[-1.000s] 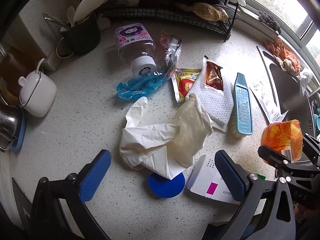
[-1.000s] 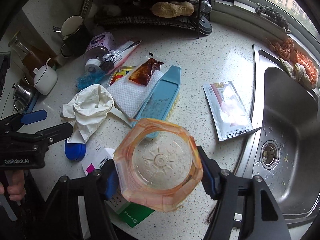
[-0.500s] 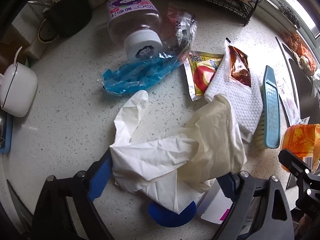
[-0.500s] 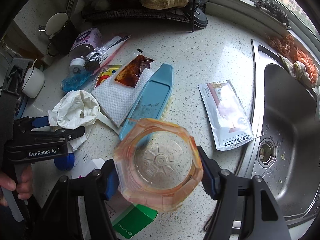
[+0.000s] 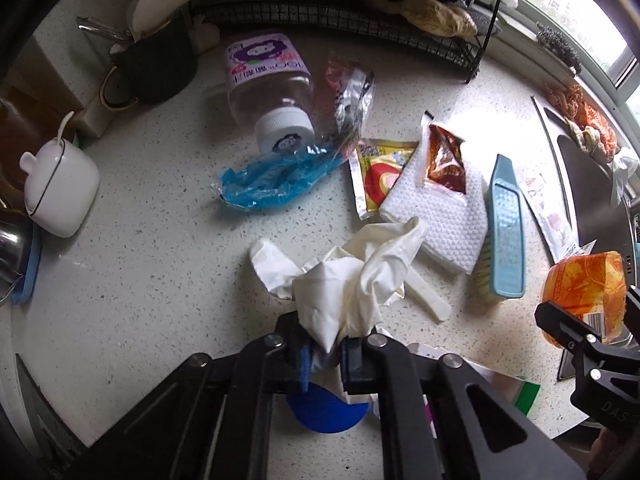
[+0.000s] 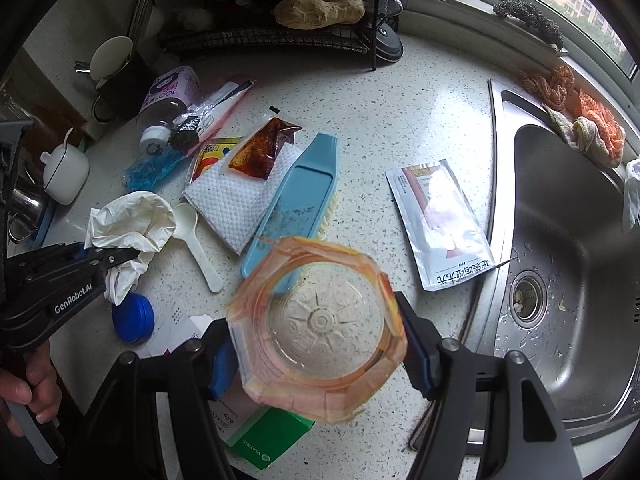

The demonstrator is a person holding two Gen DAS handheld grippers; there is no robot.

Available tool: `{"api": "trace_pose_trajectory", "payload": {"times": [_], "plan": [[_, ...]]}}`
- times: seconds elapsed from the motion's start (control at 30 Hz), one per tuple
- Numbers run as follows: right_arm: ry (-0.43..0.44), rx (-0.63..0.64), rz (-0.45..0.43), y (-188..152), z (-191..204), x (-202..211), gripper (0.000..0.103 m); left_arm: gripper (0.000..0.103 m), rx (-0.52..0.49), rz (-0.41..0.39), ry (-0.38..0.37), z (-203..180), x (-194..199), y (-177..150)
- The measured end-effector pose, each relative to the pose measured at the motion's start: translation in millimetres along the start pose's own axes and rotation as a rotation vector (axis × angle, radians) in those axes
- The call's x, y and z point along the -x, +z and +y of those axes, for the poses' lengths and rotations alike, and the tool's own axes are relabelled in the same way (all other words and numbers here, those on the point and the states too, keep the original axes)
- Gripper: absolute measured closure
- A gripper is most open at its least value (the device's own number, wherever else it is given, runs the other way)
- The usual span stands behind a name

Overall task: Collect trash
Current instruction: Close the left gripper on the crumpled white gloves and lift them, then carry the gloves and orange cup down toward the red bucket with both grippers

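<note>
Down on the speckled white stone countertop (image 5: 132, 264), the left gripper (image 5: 325, 354) has just been closing, and its blue-padded jaws now pinch a crumpled, cream-white disposable glove (image 5: 348, 280) whose thin, wrinkled film bunches up between the pads and fans out above them. Directly beneath the gripper lies a round blue ribbed plastic cap (image 5: 326, 410), and just beside the glove a small white plastic spoon (image 6: 196, 240) rests flat on the counter. The right gripper (image 6: 318, 354) holds a translucent orange plastic cup with faceted, octagon-like walls (image 6: 320, 328), its jaws set fairly wide against the cup's opposite sides; the moulded star pattern of the cup's base faces the camera. Farther from the grippers, toward the counter's back edge, a white dimpled paper towel (image 5: 436, 216) carries a glossy brown sauce sachet (image 5: 446, 160), with a yellow and red foil sachet (image 5: 378, 176) touching its left side and a pale blue plastic scrubbing brush (image 5: 506, 228) with light bristles along its right. A crinkled blue plastic film wrapper (image 5: 272, 182) lies near a tipped clear bottle with a purple label and white cap (image 5: 268, 88). A silvery flat pouch (image 6: 440, 224) sits near the rim of the stainless steel sink (image 6: 568, 248) on the counter's right. A green and white cardboard box (image 6: 268, 440) lies at the counter's near edge, below the cup.
</note>
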State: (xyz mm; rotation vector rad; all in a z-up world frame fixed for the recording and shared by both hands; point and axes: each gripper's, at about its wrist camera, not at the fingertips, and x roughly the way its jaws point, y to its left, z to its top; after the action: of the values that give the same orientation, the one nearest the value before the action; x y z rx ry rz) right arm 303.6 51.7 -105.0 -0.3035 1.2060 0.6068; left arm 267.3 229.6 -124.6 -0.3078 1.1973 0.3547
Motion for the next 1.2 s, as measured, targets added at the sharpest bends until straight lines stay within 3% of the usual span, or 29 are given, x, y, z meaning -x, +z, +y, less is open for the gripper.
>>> {"api": "trace_pose_trajectory", "payload": {"times": [0.27,0.43,0.97,1.2], "plan": [[0.023,-0.022,-0.101,-15,-14,41,0.038,0.094,-0.077,-0.114,-0.042,-44,50,-12],[0.021,-0.060,-0.178,-43,-26,75,0.038,0.094,-0.112,-0.157,-0.071,-67,86,-43],[0.008,-0.128,-0.310,-221,-77,176,0.038,0.094,-0.326,-0.259,-0.120,-190,172,-201],[-0.026,-0.225,-0.316,-278,-103,199,0.038,0.094,-0.417,-0.220,-0.167,-241,180,-249]]}}
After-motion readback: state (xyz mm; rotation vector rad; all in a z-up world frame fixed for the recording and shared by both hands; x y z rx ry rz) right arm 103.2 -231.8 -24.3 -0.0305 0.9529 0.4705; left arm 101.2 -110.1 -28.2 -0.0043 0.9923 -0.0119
